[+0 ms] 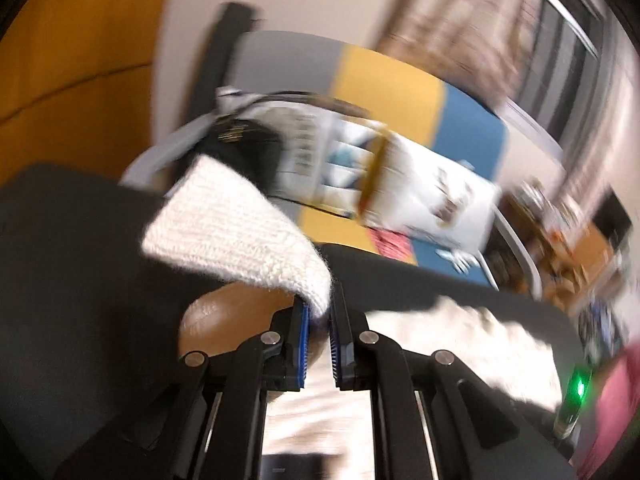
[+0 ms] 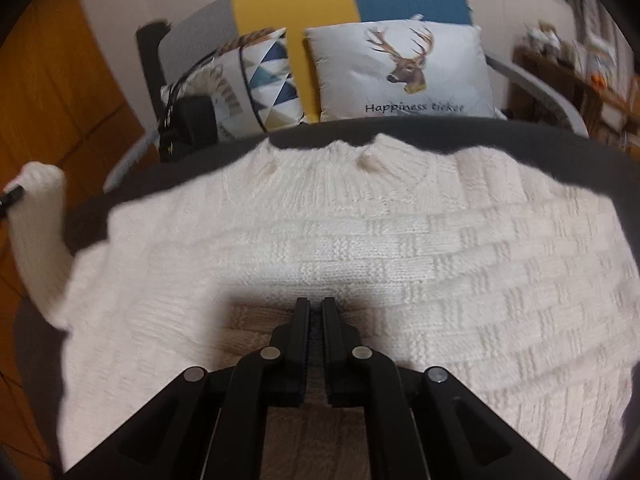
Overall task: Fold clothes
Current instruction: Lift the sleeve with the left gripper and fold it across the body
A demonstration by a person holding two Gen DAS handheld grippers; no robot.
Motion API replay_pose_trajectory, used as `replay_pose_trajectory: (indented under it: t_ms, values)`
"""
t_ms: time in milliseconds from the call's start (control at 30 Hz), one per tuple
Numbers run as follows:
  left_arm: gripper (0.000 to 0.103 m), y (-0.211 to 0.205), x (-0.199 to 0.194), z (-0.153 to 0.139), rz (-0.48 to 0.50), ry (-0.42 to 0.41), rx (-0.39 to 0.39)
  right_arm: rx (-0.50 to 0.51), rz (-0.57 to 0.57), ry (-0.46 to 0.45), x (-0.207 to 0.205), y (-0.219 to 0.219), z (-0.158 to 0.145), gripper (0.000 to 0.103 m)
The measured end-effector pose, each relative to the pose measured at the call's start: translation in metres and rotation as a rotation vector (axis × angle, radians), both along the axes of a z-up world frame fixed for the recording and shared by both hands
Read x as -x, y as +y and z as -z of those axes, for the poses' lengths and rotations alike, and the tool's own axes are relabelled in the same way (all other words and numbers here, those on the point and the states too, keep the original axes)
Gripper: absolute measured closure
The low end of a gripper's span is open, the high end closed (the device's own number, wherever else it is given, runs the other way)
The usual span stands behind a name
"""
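One white knitted sweater (image 2: 360, 248) lies spread, neck away from the right camera, on the dark worktop (image 2: 400, 130), and it covers most of that surface. Its sleeve (image 1: 236, 232) on the left side is lifted off the worktop: the left tool (image 1: 319, 312) is clamped on the cuff end, which hangs out between the blue pads (image 1: 305, 320). In the right wrist view the same sleeve rises at the far left edge, with the black tip of that tool beside it. The left wrist view is much blurred, so I cannot tell how much cloth is really caught.

The right tool (image 2: 316, 312) has its two fingers together, tips down on the middle of the sweater body; I cannot tell if a pinch of wool is between them, it seems only to press.

I judge the step in hand is to fold the sleeve across the body. To do it well, the right tool should keep the body pinned so that the knit does not slide, and the left tool should carry the cuff high enough that the sleeve does not drag, then lay it flat and straight across the chest before letting go. Loose knit stretches easily, so a gentle pull is better. Behind the worktop stand a deer cushion (image 2: 404, 68) and a triangle cushion (image 2: 272, 76), well apart from the work.
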State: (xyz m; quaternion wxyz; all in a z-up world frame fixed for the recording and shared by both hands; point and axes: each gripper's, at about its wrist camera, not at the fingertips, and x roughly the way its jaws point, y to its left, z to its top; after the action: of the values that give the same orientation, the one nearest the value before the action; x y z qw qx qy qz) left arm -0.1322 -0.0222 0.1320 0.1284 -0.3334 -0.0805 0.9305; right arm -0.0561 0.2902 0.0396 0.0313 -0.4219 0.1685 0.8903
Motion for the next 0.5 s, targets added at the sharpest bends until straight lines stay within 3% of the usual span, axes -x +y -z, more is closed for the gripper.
replay_pose_trajectory:
  t_ms: [100, 233, 400, 500]
  values:
    - [0.094, 0.060, -0.009, -0.008, 0.104, 0.041, 0.065, 0.014, 0.032, 0.073, -0.018, 0.010, -0.023, 0.098]
    - [0.094, 0.143, -0.026, -0.008, 0.239, 0.069, 0.127, 0.073, 0.061, 0.101, -0.038, 0.030, -0.041, 0.098]
    - [0.094, 0.237, -0.045, 0.009, 0.355, 0.057, 0.217, 0.152, 0.140, 0.102, -0.075, 0.062, -0.034, 0.098]
    - [0.094, 0.270, -0.049, 0.029, 0.394, 0.021, 0.255, 0.198, 0.205, 0.079, -0.094, 0.080, -0.023, 0.096]
